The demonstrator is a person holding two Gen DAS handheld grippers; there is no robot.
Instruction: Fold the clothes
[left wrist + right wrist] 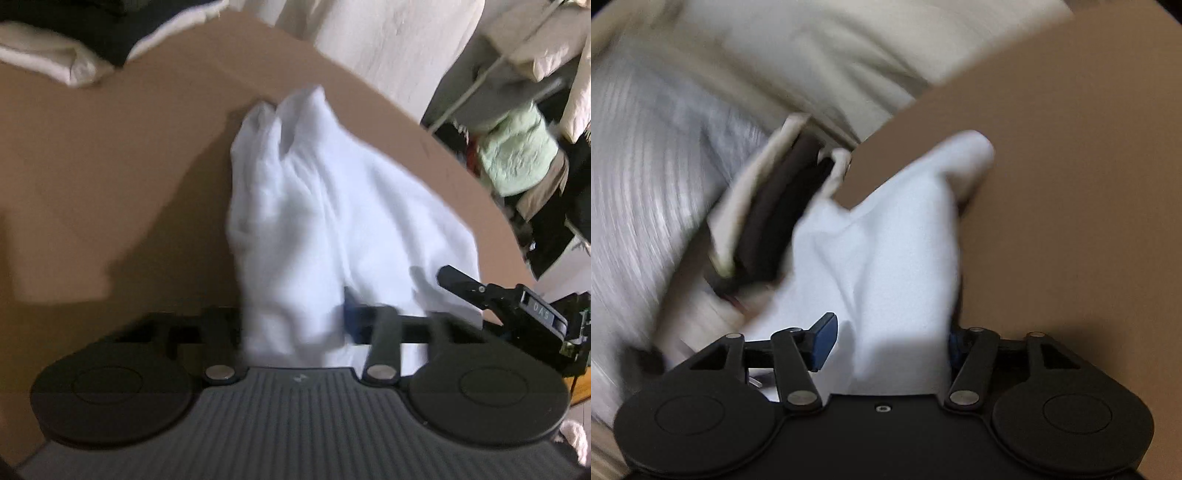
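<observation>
Here the white cloth (317,221) lay long on my brown table (110,177), pointing away. My left gripper (295,325) pinched its near end. My right gripper (886,339), fingers apart, had cloth between them.

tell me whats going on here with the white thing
A person is folding a white garment over a brown cardboard surface, one handheld claw per hand. The left claw and right claw each have cloth bunched between their fingers. The garment looks lifted and crumpled, not yet folded; both views are motion-blurred.
</observation>
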